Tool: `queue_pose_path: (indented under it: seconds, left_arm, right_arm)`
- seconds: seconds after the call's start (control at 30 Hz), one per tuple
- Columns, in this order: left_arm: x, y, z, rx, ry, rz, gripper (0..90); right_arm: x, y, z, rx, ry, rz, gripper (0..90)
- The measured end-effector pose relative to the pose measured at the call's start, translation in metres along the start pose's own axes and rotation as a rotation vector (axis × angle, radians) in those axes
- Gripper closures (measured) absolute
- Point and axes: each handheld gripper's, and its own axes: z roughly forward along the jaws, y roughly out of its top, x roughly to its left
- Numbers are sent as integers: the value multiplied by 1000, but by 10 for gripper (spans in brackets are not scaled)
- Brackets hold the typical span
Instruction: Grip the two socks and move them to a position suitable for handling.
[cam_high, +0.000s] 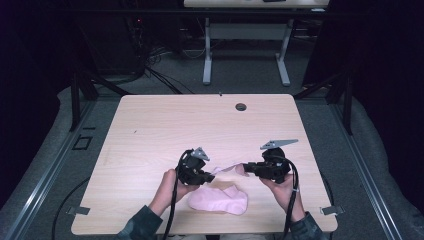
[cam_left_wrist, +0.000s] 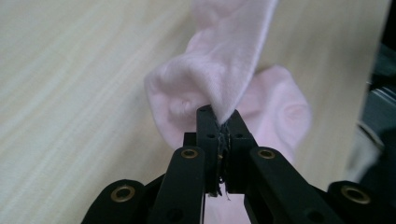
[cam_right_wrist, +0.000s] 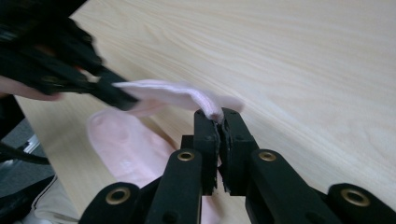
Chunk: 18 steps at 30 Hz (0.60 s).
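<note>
I have one pink sock (cam_high: 227, 168) stretched in the air between both tools, above its mate (cam_high: 218, 199) lying near the table's (cam_high: 150, 130) six o'clock edge. The left hand-held gripper (cam_high: 212, 176) and right hand-held gripper (cam_high: 246, 169) each pinch an end. Next, I judge, lay it flat on its mate; open room lies toward twelve o'clock.

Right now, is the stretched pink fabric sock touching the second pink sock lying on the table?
Cannot tell. In the high view the stretched pink sock, held between the left gripper and right gripper, hangs close above the second pink sock; no view shows contact or gap plainly.
</note>
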Motion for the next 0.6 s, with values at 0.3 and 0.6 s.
queue_pose_path:
  seconds: [0.3, 0.6]
  left_arm:
    - [38, 15, 17, 56, 84, -87, 697]
    - [66, 7, 18, -9, 223, -153, 484]
  right_arm:
    - [-49, 9, 69, 137, -123, 11, 662]
    - [-56, 20, 81, 109, -193, -52, 628]
